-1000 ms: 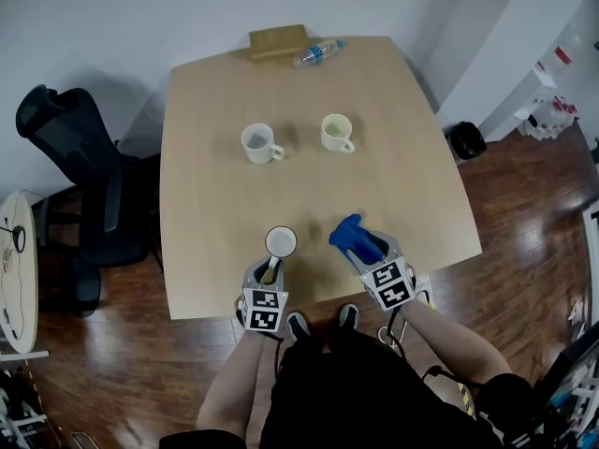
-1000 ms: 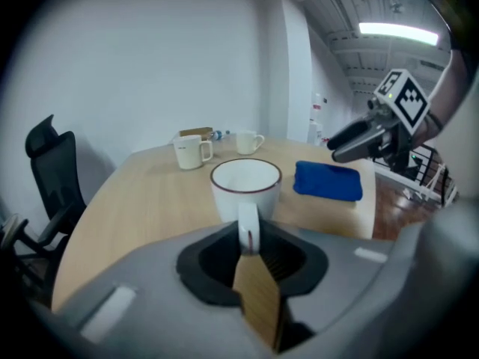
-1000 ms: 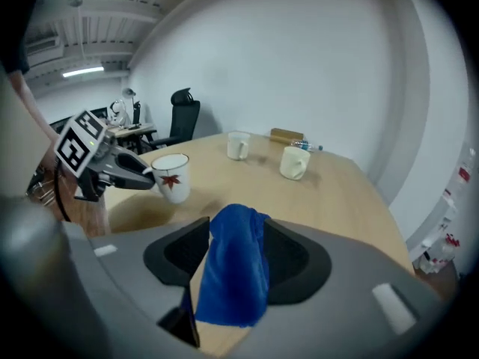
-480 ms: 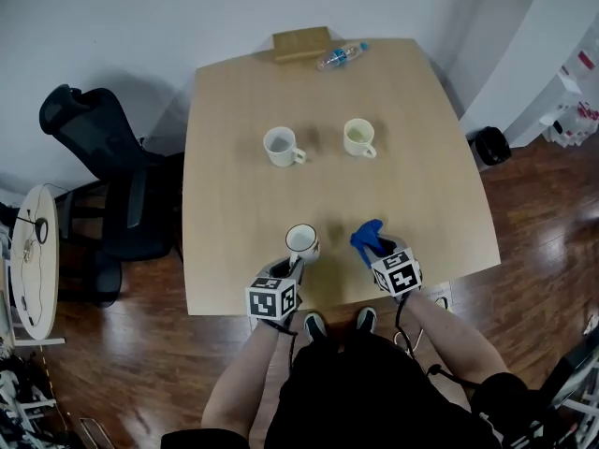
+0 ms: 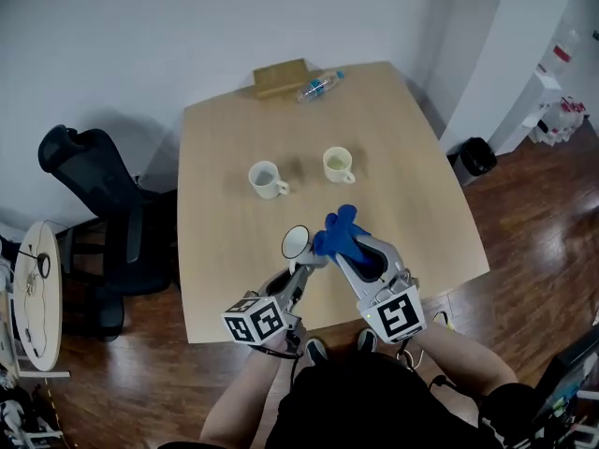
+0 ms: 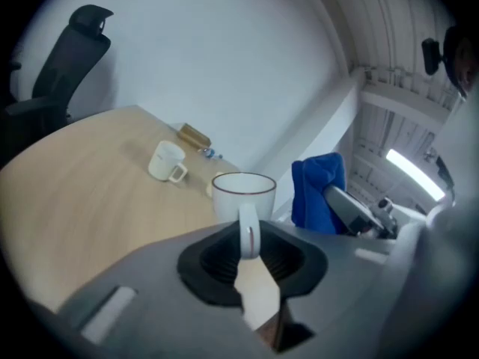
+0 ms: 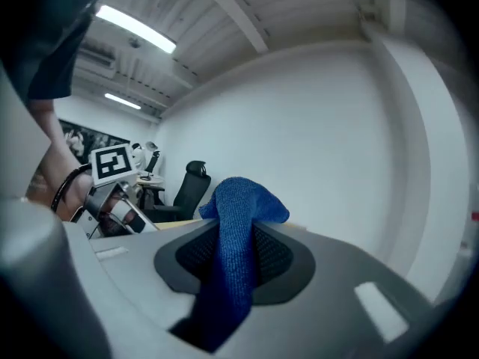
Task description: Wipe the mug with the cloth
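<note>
My left gripper (image 5: 298,271) is shut on the handle of a white mug (image 5: 296,242) and holds it lifted above the table's near edge. In the left gripper view the mug (image 6: 243,198) stands upright between the jaws, its handle (image 6: 248,230) pinched. My right gripper (image 5: 348,251) is shut on a blue cloth (image 5: 338,231), raised beside the mug's right side, very near it; whether they touch I cannot tell. In the right gripper view the cloth (image 7: 238,234) bunches up out of the jaws, and in the left gripper view the cloth (image 6: 317,188) shows right of the mug.
Two more white mugs (image 5: 266,179) (image 5: 338,164) stand mid-table on the wooden table (image 5: 225,251). A brown box (image 5: 282,78) and a plastic bottle (image 5: 318,85) lie at the far edge. A black office chair (image 5: 98,195) stands left of the table.
Both grippers have risen off the table with the mug and the cloth. The cloth has come left, up against the mug's side.
</note>
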Tool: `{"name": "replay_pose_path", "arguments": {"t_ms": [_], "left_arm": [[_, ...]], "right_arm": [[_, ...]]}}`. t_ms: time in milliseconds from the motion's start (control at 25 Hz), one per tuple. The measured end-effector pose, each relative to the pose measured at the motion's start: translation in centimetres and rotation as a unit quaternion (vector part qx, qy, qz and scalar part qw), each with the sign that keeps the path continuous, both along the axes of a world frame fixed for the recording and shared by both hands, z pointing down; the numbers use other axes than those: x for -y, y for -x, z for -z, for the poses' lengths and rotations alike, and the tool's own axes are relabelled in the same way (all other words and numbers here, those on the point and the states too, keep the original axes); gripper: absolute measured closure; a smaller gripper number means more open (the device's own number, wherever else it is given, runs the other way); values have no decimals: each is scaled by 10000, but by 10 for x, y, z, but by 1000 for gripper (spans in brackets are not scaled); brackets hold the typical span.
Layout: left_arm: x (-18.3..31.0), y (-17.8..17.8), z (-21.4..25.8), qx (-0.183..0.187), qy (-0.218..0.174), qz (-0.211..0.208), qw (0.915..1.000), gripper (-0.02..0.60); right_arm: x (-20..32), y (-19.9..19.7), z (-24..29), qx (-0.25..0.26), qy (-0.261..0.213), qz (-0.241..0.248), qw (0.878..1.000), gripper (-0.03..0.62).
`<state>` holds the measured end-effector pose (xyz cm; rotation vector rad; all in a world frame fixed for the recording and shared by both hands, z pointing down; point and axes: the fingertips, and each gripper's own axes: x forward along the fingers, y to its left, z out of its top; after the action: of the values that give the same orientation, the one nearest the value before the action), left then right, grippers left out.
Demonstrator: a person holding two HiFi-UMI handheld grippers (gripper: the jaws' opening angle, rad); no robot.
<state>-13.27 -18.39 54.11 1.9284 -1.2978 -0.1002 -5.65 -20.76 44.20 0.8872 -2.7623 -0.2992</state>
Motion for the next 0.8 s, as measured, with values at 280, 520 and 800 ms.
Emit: {"name": "replay_pose_path", "arguments": {"t_ms": [280, 520, 800], "left_arm": [[10, -43, 110, -205, -1140, -436, 9923, 520], [-11, -50, 150, -517, -1591, -1038, 9804, 520], [-68, -60, 189, -796, -2243, -2264, 9445, 520]], "right_arm": [[-41, 24, 64, -842, -2274, 175, 9700, 487], [-48, 9, 104, -48, -1334, 813, 9877, 485], [-19, -40, 130, 2238, 2192, 1942, 9296, 490]]}}
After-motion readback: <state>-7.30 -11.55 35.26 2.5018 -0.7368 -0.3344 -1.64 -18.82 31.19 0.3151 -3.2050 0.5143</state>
